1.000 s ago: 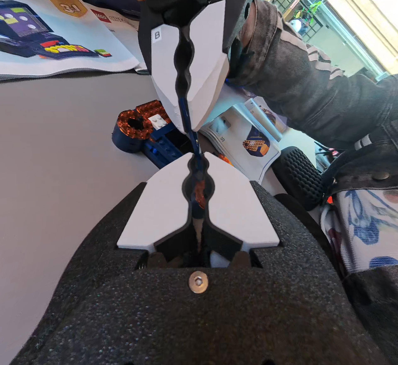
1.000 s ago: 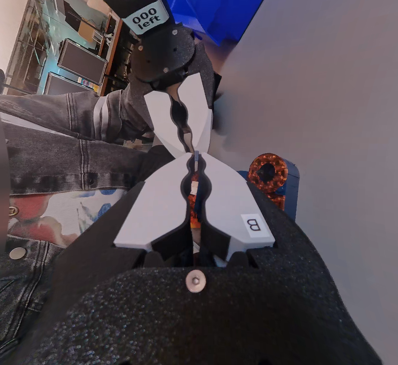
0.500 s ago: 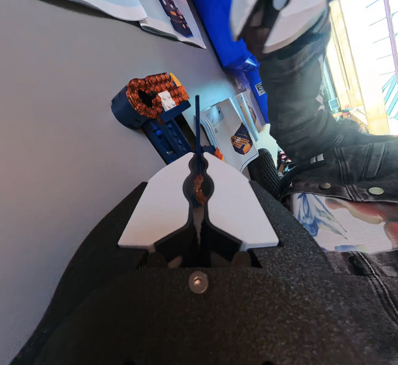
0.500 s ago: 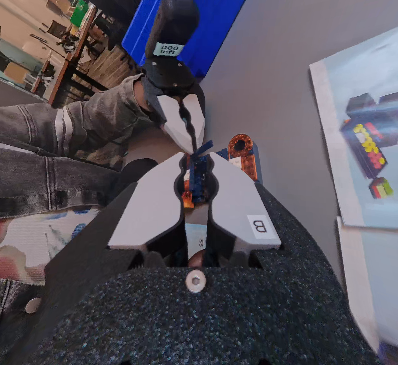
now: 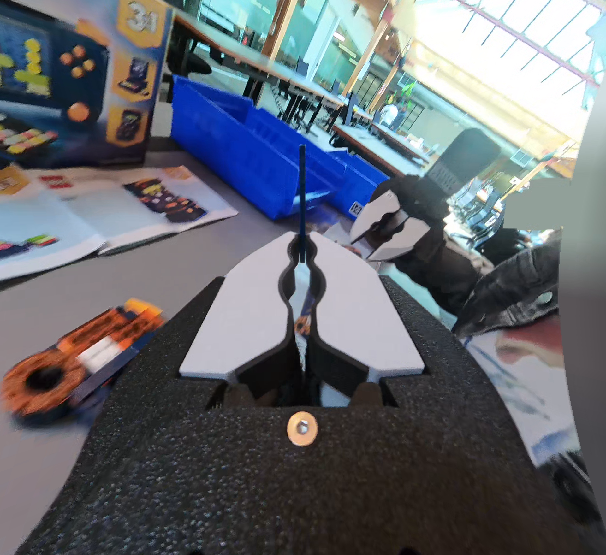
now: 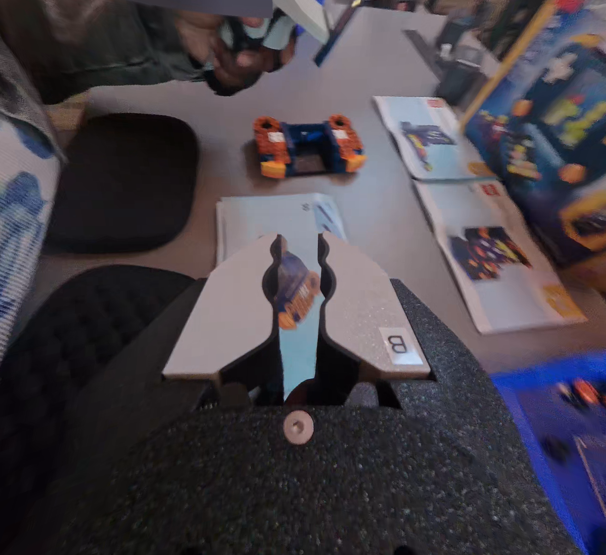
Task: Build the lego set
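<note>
Your left gripper [image 5: 302, 237] has its jaws clenched on a thin dark blue rod [image 5: 302, 191], which stands straight up out of the tips toward the middle of the frame, its top crossing the blue bin [image 5: 229, 142] behind it. The white fingers [image 5: 255, 303] pinch it right at their tips.

Your right gripper [image 6: 300, 239] has its jaws released, a plain gap between the tips with nothing in them; through the gap you see an open instruction booklet [image 6: 262, 214] lying on the grey counter [image 6: 377, 211] directly below.

The left wrist view alone shows the rod. It also shows your right gripper [image 5: 377, 237] at centre right, tilted down toward the counter, and the brick model [image 5: 75, 359] blurred at lower left, with the toy box [image 5: 65, 80] at upper left.

The right wrist view shows the model [image 6: 308, 146] whole, above centre: dark blue in the middle, with orange studded parts on either side, well beyond the jaws. Two more booklets [image 6: 492, 260] lie at the right, a black pad [image 6: 121, 178] at the left. Your left hand [image 6: 229, 47] appears at the upper left, blurred, so the rod cannot be made out there.
</note>
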### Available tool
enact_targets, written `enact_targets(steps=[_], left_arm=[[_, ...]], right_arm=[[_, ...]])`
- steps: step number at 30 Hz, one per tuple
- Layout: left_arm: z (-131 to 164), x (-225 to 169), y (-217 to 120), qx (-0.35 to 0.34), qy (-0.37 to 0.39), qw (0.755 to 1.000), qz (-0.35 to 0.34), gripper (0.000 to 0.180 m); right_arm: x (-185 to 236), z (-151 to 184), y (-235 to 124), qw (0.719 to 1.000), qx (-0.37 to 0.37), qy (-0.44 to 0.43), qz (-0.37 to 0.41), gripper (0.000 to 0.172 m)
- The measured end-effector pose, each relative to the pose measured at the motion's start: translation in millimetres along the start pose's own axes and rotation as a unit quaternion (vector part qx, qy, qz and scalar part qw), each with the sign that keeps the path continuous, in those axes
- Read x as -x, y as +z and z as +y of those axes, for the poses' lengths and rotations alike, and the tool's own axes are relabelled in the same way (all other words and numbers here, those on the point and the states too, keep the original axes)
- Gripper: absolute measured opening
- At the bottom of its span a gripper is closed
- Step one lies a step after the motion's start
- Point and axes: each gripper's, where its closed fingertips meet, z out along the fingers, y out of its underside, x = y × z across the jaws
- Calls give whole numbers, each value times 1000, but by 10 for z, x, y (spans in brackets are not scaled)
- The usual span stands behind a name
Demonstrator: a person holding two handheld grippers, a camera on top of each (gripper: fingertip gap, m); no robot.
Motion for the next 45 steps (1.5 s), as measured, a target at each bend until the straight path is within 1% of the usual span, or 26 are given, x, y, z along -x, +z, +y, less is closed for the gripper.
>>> enact_targets(steps=[3, 4, 6, 8, 9, 11, 13, 15, 17, 19, 20, 23, 26, 28, 30, 32, 33, 34, 35, 37, 39, 40, 43, 45], left_arm=[[32, -229, 337, -11, -10, 999, 31, 2], [82, -308, 452, -1, -15, 999, 46, 2], [195, -436, 672, 25, -17, 997, 66, 2], [349, -557, 890, 66, -5, 994, 83, 2], [448, -620, 996, 93, 4, 991, 93, 2], [647, -742, 1185, 142, 24, 983, 113, 2], [838, -839, 1328, 189, 38, 973, 129, 2], [994, -892, 1428, 226, 55, 963, 138, 2], [1089, -914, 1491, 248, 65, 956, 143, 2], [1126, -911, 1529, 255, 61, 954, 146, 2], [1133, -908, 1539, 255, 58, 954, 148, 2], [1159, -895, 1551, 255, 58, 953, 150, 2], [1137, -870, 1558, 246, 52, 957, 147, 2], [1097, -847, 1562, 231, 63, 960, 145, 3], [1022, -822, 1566, 203, 100, 964, 137, 6], [912, -749, 1572, 167, 162, 967, 99, 18], [845, -711, 1569, 146, 195, 967, 74, 25], [781, -684, 1560, 124, 229, 964, 50, 32], [725, -671, 1543, 101, 263, 959, 27, 35], [661, -696, 1501, 60, 325, 944, -10, 36], [696, -740, 1479, 42, 358, 932, -40, 36], [752, -760, 1477, 45, 369, 927, -49, 36], [876, -753, 1489, 55, 398, 912, -79, 36], [926, -744, 1506, 63, 403, 909, -83, 35]], right_arm=[[-287, 164, -368, 994, -38, 7, 102, 18], [-348, 182, -472, 990, -61, 18, 123, 16], [-396, 160, -617, 981, -126, 52, 137, 13], [-374, 107, -663, 969, -196, 102, 112, 12], [-353, 94, -655, 963, -218, 129, 89, 14], [-333, 62, -640, 950, -248, 184, 44, 22], [-285, -15, -662, 930, -285, 232, -11, 26], [-271, -19, -664, 917, -295, 265, -36, 27], [-236, 7, -655, 921, -284, 263, -42, 21], [-211, 32, -647, 930, -269, 248, -37, 10], [-211, 55, -639, 935, -259, 242, -30, 3], [-211, 104, -633, 943, -241, 231, -21, 2], [-231, 113, -640, 940, -242, 240, -20, 2], [-253, 108, -652, 935, -250, 251, -20, 2], [-324, 132, -671, 929, -256, 268, -4, 2], [-447, 211, -692, 919, -256, 298, 28, 2], [-506, 235, -719, 910, -266, 316, 40, 2], [-560, 242, -758, 897, -283, 336, 48, 2], [-613, 243, -802, 881, -305, 357, 53, 2], [-684, 243, -868, 850, -344, 395, 58, 2], [-684, 225, -873, 833, -364, 413, 54, 2], [-664, 210, -850, 830, -366, 417, 51, 2], [-539, 136, -706, 838, -355, 414, 22, 2], [-456, 100, -617, 837, -349, 421, -3, 1]])
